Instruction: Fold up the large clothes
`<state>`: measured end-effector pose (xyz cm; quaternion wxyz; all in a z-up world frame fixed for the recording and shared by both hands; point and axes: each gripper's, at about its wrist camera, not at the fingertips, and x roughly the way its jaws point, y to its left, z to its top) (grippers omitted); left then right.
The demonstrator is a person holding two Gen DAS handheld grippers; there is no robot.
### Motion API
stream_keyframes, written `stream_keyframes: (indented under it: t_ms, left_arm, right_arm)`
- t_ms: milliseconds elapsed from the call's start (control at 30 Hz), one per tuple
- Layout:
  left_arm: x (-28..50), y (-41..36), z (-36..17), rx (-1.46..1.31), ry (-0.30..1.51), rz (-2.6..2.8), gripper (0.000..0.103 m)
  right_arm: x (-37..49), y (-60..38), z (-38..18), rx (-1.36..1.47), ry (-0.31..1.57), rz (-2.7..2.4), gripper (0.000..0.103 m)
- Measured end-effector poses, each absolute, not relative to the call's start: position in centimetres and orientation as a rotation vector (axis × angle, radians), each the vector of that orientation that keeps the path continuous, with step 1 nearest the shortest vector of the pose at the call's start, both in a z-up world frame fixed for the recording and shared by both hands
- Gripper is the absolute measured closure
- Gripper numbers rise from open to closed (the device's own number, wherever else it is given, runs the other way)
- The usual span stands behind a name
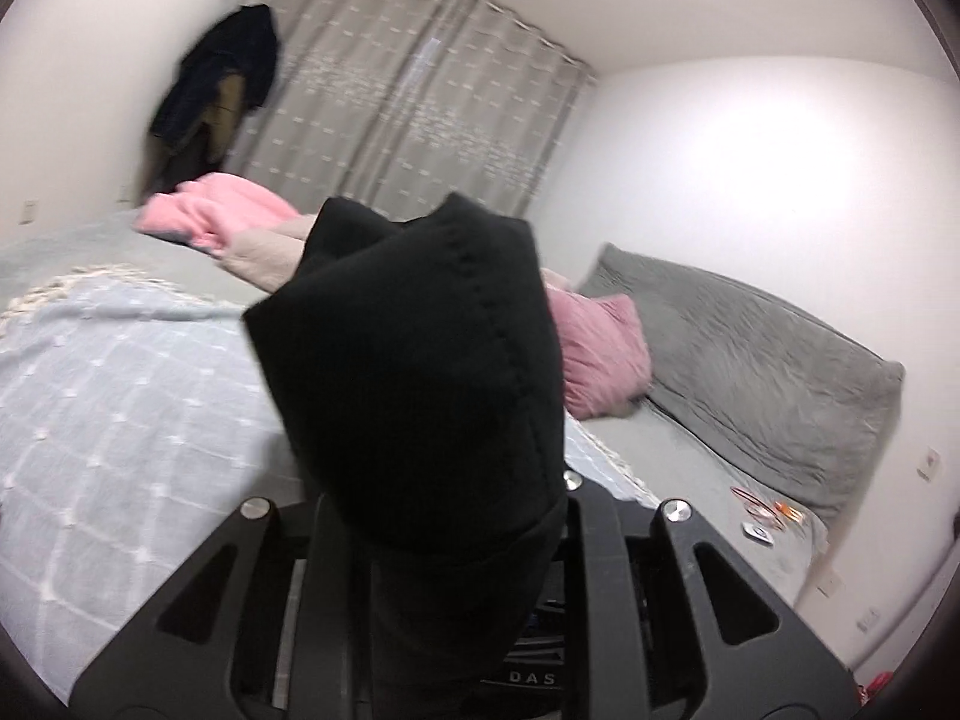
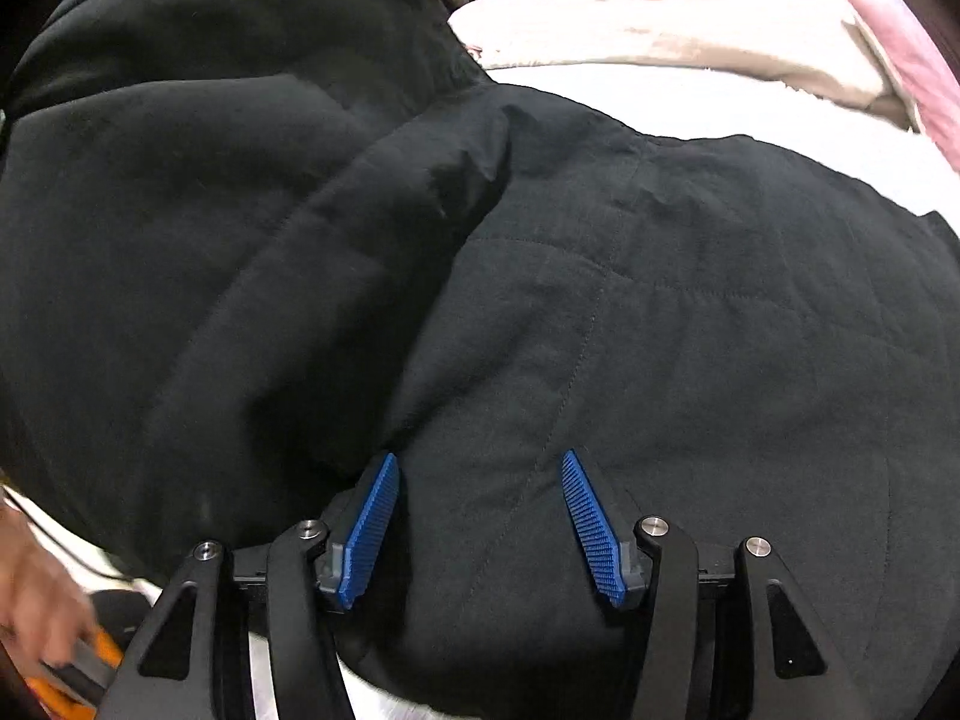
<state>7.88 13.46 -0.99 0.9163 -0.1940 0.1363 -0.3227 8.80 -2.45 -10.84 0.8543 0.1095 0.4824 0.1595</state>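
A large black padded jacket (image 2: 480, 276) lies spread on the bed and fills the right wrist view. My right gripper (image 2: 480, 468) is open, its blue ribbed pads (image 2: 591, 528) apart just above the jacket's near part, holding nothing. In the left wrist view my left gripper (image 1: 444, 516) is shut on a bunched fold of the black jacket (image 1: 420, 360), lifted above the bed; the cloth hides the fingertips.
The bed has a light blue checked blanket (image 1: 120, 384). Pink bedding (image 1: 222, 210), a pink cushion (image 1: 600, 348) and a grey pillow (image 1: 750, 360) lie at the far side. Dark clothes (image 1: 222, 84) hang beside grey curtains (image 1: 420, 96). A hand (image 2: 36, 588) shows at lower left.
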Motion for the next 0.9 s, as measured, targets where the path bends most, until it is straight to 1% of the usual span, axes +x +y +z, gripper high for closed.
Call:
stream_keyframes:
  t_ms: [100, 167, 233, 267, 333, 433, 533, 600, 667, 700, 767, 900]
  left_arm:
    - [8.0, 10.8, -0.5, -0.392, 0.303, -0.709, 0.079]
    - [8.3, 8.7, -0.5, -0.388, 0.331, -0.75, 0.078]
    - [8.5, 6.5, -0.9, -0.367, 0.364, -0.784, 0.078]
    - [8.4, 5.4, -1.2, -0.349, 0.379, -0.801, 0.077]
    - [7.7, 2.6, -2.1, -0.3, 0.41, -0.833, 0.077]
    - [7.1, -1.1, -3.6, -0.211, 0.468, -0.889, 0.075]
    - [6.5, -4.5, -5.9, -0.114, 0.551, -0.951, 0.073]
    - [6.4, -6.6, -8.1, -0.043, 0.646, -0.993, 0.072]
    - [5.9, -7.8, -9.6, 0.044, 0.682, -1.012, 0.069]
    - [5.2, -8.1, -9.8, 0.104, 0.654, -1.018, 0.068]
    - [4.5, -7.9, -9.3, 0.138, 0.642, -1.04, 0.057]
    - [3.8, -6.4, -7.7, 0.128, 0.671, -1.095, 0.044]
  right_arm:
    - [8.5, -5.6, -10.3, 0.388, 1.037, 0.352, 0.044]
    - [7.8, -8.4, -9.6, 0.432, 1.011, 0.301, 0.042]
    - [7.0, -11.1, -9.0, 0.459, 0.973, 0.239, 0.036]
    - [6.3, -13.5, -8.6, 0.498, 0.944, 0.184, 0.034]
    - [5.0, -17.0, -8.2, 0.577, 0.902, 0.106, 0.031]
    - [2.8, -21.5, -8.0, 0.66, 0.824, 0.011, 0.03]
    - [1.1, -24.4, -8.1, 0.744, 0.779, -0.042, 0.028]
    - [0.4, -25.4, -8.5, 0.795, 0.773, -0.039, 0.027]
    - [0.3, -26.1, -9.2, 0.847, 0.782, -0.023, 0.027]
    - [0.4, -26.2, -9.5, 0.868, 0.786, -0.004, 0.026]
    - [0.4, -25.8, -10.5, 0.928, 0.799, 0.06, 0.026]
    - [0.4, -25.6, -11.4, 0.978, 0.805, 0.098, 0.024]
